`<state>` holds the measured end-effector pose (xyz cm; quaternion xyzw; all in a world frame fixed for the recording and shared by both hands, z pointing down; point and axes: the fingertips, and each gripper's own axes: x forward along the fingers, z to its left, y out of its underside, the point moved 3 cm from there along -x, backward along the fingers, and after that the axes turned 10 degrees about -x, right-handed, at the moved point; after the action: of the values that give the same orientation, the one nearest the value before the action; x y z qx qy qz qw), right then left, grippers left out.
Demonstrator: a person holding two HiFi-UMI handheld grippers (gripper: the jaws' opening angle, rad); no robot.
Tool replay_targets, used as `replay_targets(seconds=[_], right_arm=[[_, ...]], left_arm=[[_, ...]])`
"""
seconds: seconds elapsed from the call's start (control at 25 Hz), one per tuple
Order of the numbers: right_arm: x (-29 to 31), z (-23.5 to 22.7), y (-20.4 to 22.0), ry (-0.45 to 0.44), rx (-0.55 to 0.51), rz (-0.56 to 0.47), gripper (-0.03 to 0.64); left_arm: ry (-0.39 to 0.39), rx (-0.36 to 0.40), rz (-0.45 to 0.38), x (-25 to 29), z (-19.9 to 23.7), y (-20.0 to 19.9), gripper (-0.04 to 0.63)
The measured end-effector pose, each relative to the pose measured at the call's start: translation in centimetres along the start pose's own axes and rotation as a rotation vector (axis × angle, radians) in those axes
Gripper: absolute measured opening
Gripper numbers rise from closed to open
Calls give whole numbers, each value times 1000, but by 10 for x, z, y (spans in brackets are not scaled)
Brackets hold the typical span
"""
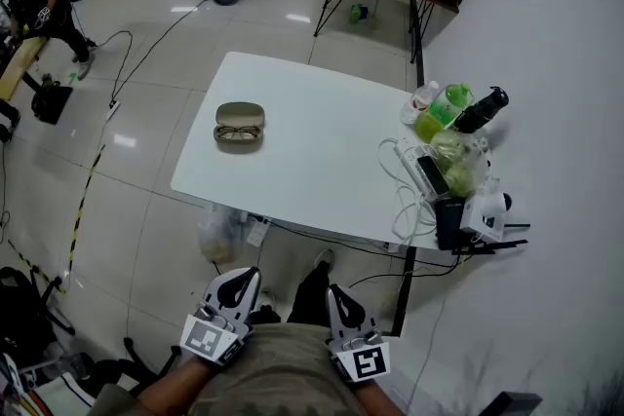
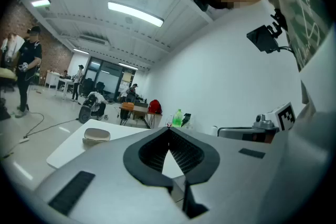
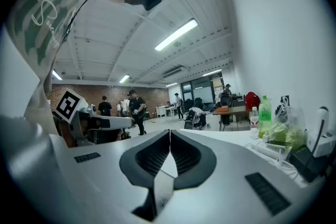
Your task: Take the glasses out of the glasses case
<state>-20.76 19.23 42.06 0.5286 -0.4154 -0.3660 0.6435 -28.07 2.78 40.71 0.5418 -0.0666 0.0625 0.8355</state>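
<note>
While the glasses case, open with the glasses in it, lies on the white table's left part, the left gripper and right gripper hang clenched and empty, off that table's near edge.

A white table bears an open glasses case; bottles and cables crowd its right edge.
</note>
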Motion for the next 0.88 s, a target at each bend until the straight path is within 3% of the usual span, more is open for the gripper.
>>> replay_targets(seconds=[0.08,0.32,0.52,0.64,0.72,0.88], right_arm=[[6,-18,-7,4,44,-29,14],[20,-63,-6,-21,-17,-21,14],[39,-99,8,-106,-14,-33,14],[58,-126,-6,-167,-20,-104,14],[71,-143,-24,-164,-63,-163,14],[89,-174,-25,-125,-100,-114,14]], left_arm=[[21,2,-13,16,-5,-2,8],[-13,44,-5,69,-15,-10,8],[-10,73,19,118,-16,-5,8],[-50,67,46,149,-17,-9,8],[-69,80,42,162,-21,-22,8],[-125,100,13,171,-21,-37,8]])
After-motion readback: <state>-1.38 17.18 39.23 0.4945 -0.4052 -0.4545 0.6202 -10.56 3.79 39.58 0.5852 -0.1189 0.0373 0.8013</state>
